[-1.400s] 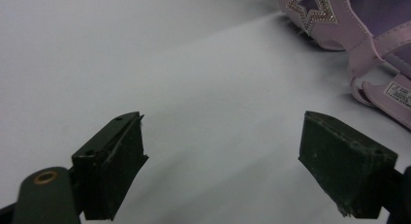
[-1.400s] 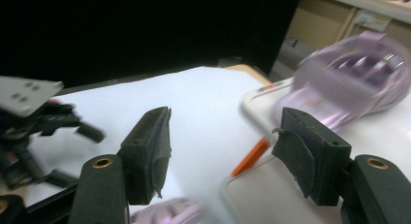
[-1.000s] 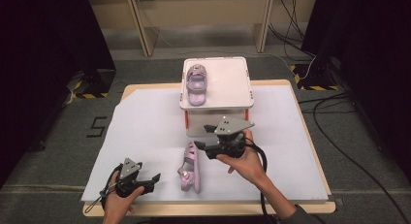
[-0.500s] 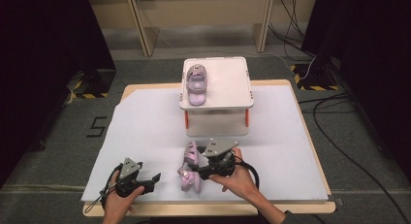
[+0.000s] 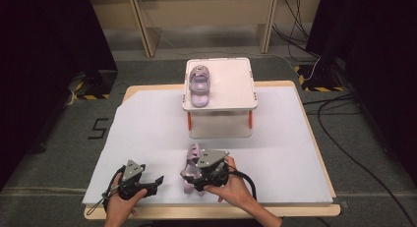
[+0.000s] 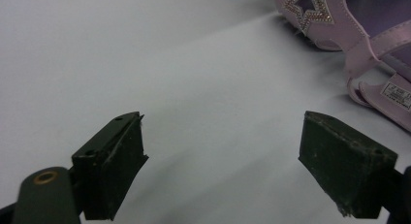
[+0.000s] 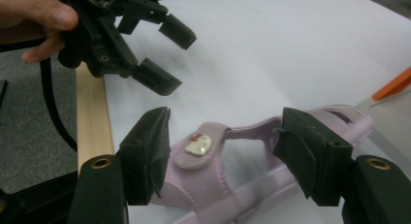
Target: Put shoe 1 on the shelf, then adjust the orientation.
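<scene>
Right claw low over pink sandal, jaws wide astride strap – ungripped; left claw open, empty.

Lab — taped floor, loose cables

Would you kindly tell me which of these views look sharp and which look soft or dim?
High view: dim surroundings, evenly lit white sheet. Left gripper view: fingers sharp, pink sandal slightly soft. Right gripper view: sandal strap and near fingers somewhat blurred.
</scene>
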Demonstrator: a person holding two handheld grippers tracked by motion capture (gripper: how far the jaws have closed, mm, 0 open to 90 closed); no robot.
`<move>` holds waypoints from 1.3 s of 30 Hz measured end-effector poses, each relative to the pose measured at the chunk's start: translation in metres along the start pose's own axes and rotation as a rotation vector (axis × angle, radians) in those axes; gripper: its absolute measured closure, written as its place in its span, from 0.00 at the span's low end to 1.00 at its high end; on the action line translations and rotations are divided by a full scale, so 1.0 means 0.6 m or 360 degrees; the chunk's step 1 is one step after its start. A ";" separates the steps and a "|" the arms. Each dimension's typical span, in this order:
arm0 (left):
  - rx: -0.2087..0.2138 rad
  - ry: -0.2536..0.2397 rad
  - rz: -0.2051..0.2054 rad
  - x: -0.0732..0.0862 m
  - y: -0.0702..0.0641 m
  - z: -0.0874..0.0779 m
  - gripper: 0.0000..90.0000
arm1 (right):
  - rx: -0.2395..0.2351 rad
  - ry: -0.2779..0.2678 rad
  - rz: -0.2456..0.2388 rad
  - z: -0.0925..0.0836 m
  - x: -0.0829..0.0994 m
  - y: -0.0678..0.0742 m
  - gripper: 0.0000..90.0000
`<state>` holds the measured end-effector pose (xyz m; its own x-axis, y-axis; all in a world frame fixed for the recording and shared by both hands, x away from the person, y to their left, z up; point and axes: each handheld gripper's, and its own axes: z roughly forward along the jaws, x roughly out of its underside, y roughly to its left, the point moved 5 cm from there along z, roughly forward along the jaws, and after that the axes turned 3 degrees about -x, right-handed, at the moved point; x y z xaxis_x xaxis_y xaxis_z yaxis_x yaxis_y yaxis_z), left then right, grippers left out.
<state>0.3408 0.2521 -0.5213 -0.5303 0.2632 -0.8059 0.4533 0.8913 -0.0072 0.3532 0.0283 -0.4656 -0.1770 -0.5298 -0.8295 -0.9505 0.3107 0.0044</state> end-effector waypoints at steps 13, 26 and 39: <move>-0.0002 -0.0004 -0.0004 0.003 0.001 -0.006 0.17 | -0.0008 0.0108 -0.0080 0.034 0.009 0.015 0.46; -0.0005 -0.0003 -0.0010 0.004 0.001 -0.008 0.17 | -0.0098 0.0094 0.0090 0.003 0.023 0.002 0.59; -0.0003 -0.0002 -0.0001 0.003 0.000 -0.008 0.17 | 0.0022 0.0097 0.0217 -0.049 0.058 -0.034 0.63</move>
<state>0.3364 0.2543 -0.5202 -0.5296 0.2622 -0.8067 0.4519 0.8921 -0.0067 0.3591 -0.0198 -0.4782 -0.3196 -0.5290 -0.7861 -0.9131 0.3936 0.1063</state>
